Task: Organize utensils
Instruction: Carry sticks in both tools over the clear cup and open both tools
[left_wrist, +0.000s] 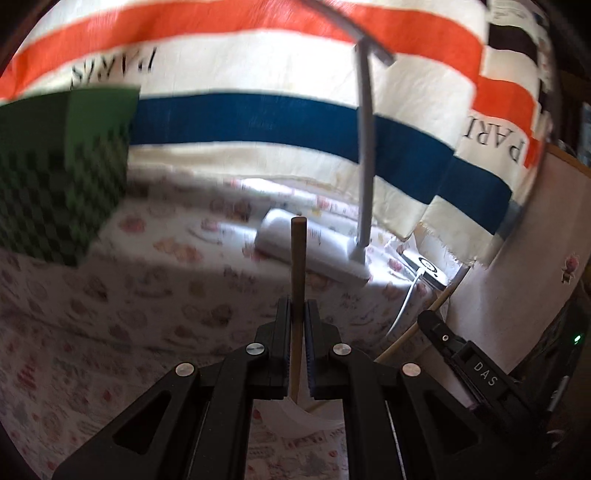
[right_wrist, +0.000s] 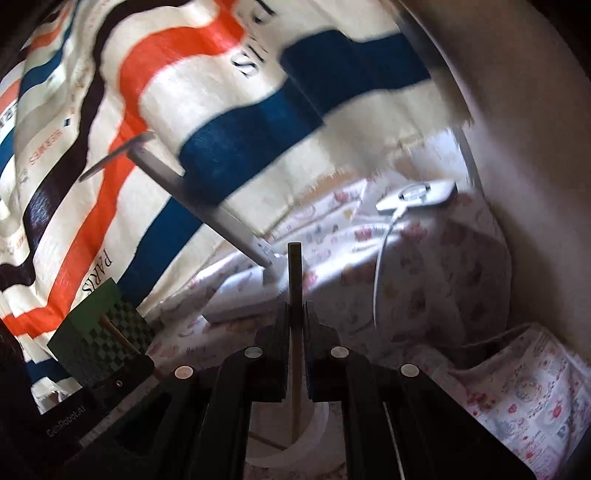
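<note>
Both clamped tight: left gripper (left_wrist: 297, 314) pinches one wooden chopstick (left_wrist: 297, 258), right gripper (right_wrist: 295, 314) pinches another chopstick (right_wrist: 294, 273), green checkered box (left_wrist: 55, 177) nearby.

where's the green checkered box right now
The green checkered box sits at the far left of the left wrist view, on the floral cloth against the striped hanging fabric; in the right wrist view it is lower left.

A striped cloth (left_wrist: 258, 122) in orange, blue and cream, lettered PARIS, hangs behind a table under a floral tablecloth (left_wrist: 110, 295). On it stands a white desk lamp (left_wrist: 364, 166), with a white charging pad (right_wrist: 417, 194) and cable (right_wrist: 382, 254) near
</note>
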